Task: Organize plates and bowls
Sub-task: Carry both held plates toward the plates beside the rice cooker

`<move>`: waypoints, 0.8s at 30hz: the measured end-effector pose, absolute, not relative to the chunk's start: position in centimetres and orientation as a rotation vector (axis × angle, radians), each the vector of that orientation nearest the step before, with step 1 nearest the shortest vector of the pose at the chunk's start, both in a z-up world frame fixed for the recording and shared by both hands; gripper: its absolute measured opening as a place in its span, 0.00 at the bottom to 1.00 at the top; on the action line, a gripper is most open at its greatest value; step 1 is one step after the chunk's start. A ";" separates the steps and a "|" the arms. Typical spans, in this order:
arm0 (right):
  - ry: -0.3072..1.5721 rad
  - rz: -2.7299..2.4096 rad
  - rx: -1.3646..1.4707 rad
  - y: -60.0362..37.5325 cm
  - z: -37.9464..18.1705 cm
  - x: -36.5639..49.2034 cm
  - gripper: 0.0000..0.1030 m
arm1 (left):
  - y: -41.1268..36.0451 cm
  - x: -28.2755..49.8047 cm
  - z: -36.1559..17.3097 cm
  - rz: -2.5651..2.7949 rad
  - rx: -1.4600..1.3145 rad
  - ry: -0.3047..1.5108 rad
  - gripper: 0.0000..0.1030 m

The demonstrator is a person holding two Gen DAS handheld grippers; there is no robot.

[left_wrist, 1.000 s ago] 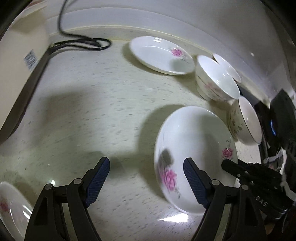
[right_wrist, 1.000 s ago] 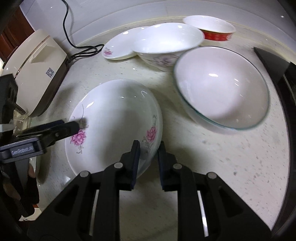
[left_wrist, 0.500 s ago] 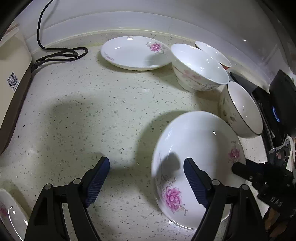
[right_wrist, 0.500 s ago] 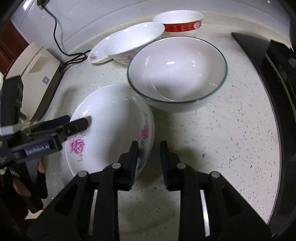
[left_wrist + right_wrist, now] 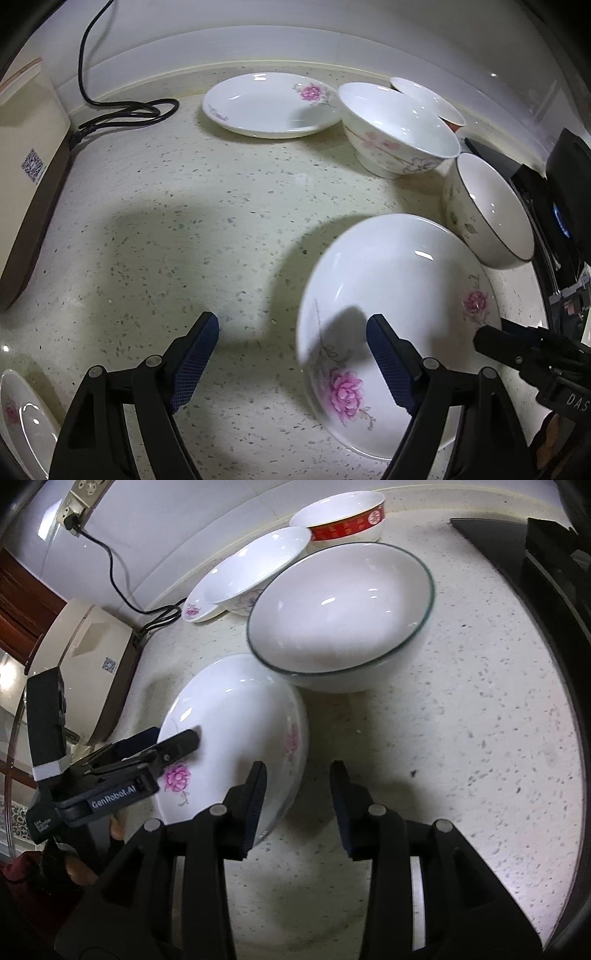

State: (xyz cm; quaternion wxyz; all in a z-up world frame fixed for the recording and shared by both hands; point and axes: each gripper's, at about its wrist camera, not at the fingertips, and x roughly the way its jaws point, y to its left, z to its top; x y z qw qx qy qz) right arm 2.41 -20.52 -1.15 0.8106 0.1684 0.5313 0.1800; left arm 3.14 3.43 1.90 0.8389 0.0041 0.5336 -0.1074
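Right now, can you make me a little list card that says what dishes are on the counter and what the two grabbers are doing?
surface: speckled counter
near dish: flowered plate, lying on the counter
plate at back: second flowered plate, beside the cord
bowls: green-rimmed bowl, floral bowl, red-banded bowl
left gripper: wide open, one finger over the near plate, nothing held
right gripper: jaws just been opening; near plate's rim between them, no longer pinched
left edge: beige appliance

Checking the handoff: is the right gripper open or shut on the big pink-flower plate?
Open. The right gripper has just been opening; its fingers straddle the plate rim with visible gaps.
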 end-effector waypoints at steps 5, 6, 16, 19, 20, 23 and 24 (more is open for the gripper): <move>1.137 0.414 0.352 -19.4 -1.2 2.6 0.39 | 4.1 3.3 2.2 -0.231 -0.039 1.126 0.80; 1.135 0.413 0.345 -19.3 -1.2 2.5 0.39 | 4.2 3.5 2.2 -0.241 -0.046 1.126 0.80; 1.141 0.366 0.351 -20.6 -1.4 2.1 0.14 | 5.0 2.5 2.9 -0.320 -0.093 1.137 0.21; 1.144 0.365 0.358 -20.5 -1.5 2.1 0.14 | 4.6 1.9 3.5 -0.320 -0.057 1.114 0.21; 1.142 0.364 0.364 -20.6 -1.5 2.1 0.14 | 4.3 1.9 3.7 -0.322 -0.056 1.109 0.21; 1.137 0.363 0.375 -20.9 -1.3 2.0 0.14 | 4.4 1.3 3.8 -0.327 -0.060 1.102 0.21; 1.136 0.363 0.374 -20.9 -1.3 1.9 0.14 | 4.4 1.2 3.9 -0.326 -0.059 1.102 0.21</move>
